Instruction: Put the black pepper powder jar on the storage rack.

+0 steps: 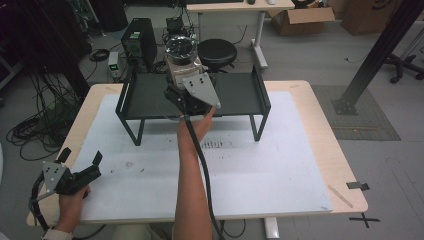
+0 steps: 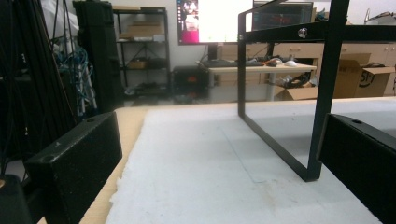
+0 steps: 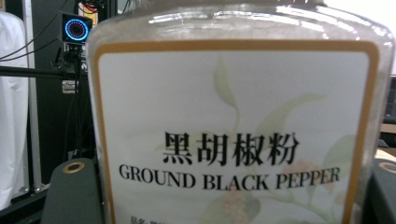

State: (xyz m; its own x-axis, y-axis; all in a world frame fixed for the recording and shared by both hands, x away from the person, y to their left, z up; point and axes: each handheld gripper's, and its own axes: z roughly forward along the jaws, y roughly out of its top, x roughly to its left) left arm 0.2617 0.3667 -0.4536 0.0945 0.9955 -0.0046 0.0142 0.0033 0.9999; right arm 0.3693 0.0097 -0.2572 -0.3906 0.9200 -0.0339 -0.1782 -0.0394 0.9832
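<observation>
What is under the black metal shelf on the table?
Under the black shelf the white mat shows between its legs, with nothing standing on the part in view. The right claw, shut on the pepper jar above the shelf, and the forearm cover the middle part.

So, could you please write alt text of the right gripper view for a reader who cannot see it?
A clear jar labelled "Ground Black Pepper", with Chinese characters above the English, stands upright close to the camera between the right gripper's black jaws. Dark equipment with a glowing ring light sits behind it at the upper left.
</observation>
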